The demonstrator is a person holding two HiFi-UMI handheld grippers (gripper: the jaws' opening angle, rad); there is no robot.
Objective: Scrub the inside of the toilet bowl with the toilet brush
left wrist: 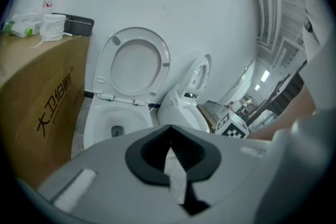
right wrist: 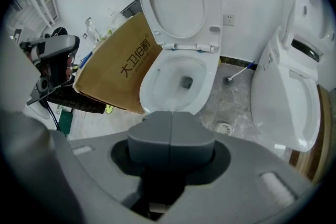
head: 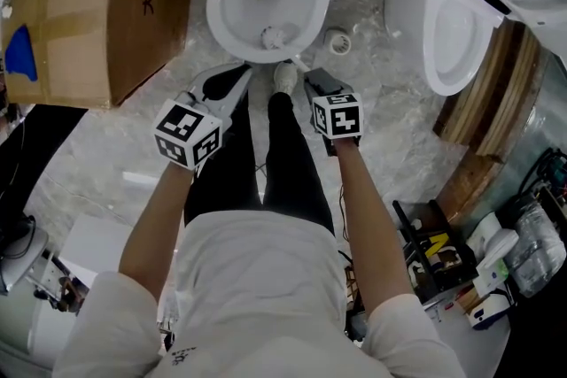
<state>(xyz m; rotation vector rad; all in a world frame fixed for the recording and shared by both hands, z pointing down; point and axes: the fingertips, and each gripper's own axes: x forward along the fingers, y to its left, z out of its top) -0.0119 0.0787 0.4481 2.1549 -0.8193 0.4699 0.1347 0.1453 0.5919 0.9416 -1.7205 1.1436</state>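
Left tool (head: pixel 241 69) and right tool (head: pixel 310 78), jaws together, near box (head: pixel 97 13) printed "大卫".

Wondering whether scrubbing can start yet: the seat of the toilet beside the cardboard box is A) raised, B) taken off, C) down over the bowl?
A: the seat stands upright behind the toilet bowl, leaving the bowl open.
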